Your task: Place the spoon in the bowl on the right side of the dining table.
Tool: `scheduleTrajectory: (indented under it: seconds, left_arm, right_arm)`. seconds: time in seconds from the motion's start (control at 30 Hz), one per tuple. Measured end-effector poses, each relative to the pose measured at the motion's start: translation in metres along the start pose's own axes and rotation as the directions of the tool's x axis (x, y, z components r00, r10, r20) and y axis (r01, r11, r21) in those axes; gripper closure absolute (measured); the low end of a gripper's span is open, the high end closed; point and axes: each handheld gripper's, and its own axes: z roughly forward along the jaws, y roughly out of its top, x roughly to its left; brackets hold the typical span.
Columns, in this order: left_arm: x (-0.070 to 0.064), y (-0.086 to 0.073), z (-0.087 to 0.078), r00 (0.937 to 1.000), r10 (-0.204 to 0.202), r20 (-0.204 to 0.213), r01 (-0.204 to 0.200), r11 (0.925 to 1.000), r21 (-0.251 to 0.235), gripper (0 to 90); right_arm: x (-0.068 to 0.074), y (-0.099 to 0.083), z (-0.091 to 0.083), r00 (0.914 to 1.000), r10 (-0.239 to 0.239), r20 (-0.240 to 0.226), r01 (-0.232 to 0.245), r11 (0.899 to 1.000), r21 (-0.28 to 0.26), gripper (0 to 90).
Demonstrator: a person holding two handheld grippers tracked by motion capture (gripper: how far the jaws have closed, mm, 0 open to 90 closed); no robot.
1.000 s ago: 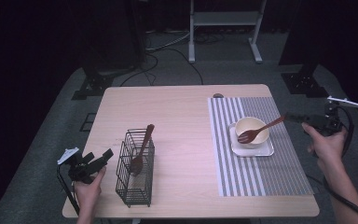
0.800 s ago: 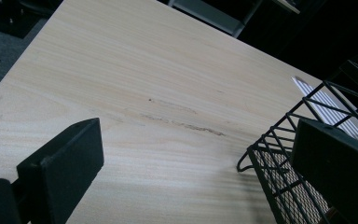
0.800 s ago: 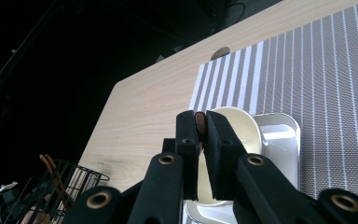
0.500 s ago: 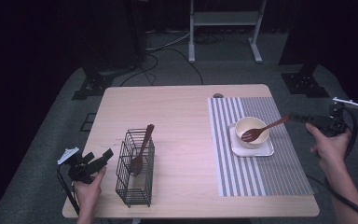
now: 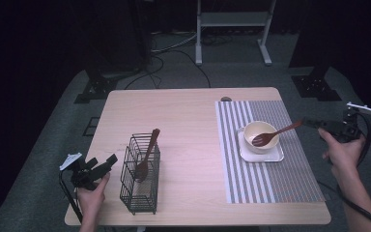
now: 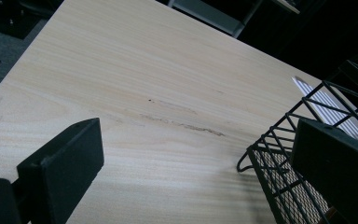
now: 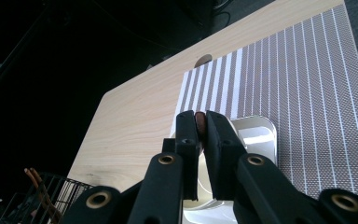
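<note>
My left claw [image 5: 107, 161] hung wide open at the near-left table edge, just left of the wire basket [image 5: 140, 181]. Over on the right, my other claw [image 5: 309, 122] was pinching the wooden spoon [image 5: 274, 135] handle, its head in the bowl [image 5: 260, 136].

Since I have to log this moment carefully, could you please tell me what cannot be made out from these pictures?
- Wooden fork in the right gripper: in the right gripper view the jaws cover all but a brown sliver.
- Bowl contents: too small in the high view; hidden behind the jaws in the right gripper view.
- Wire basket: cut off by the frame edge in the left gripper view.
- Utensil in the basket: its head is blurred behind mesh in the high view.
</note>
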Motion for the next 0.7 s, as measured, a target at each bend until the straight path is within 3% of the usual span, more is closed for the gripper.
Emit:
scheduleTrajectory:
  seconds: [0.7]
  left_arm:
    - [-0.0001,0.0000,-0.0002,1.0000,0.003,-0.001,-0.003,1.0000,0.001,1.7]
  right_arm:
    - [-0.0076,-0.0080,0.0093,0.9999,-0.002,0.016,0.002,1.000,0.013,82.5]
